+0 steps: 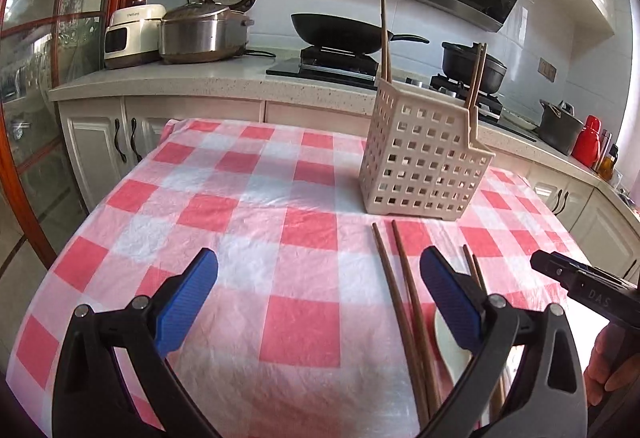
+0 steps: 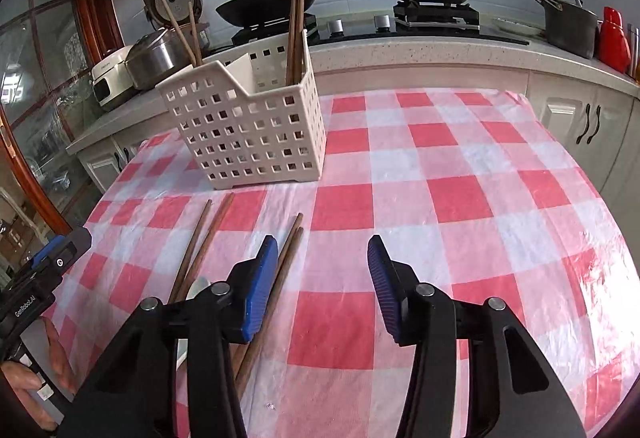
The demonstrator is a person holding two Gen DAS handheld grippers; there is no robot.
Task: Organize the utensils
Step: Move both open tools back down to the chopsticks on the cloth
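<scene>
Both grippers hang wide open and empty, and the loose chopsticks (image 2: 280,278) lie lengthwise toward the perforated utensil basket (image 2: 248,126) at upper left, just beside the right gripper (image 2: 322,286) (left gripper (image 1: 319,286) sits close too).

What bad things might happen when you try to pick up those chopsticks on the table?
1. The loose chopsticks lie flat on the wrinkly checked tablecloth, so the open right gripper might pinch cloth too and drag it.
2. The holder looks light and already has tall chopsticks leaning in it; a bump might tip it.
3. The pairs lie close together beside a white spoon, so the jaws might grab the wrong one.
</scene>
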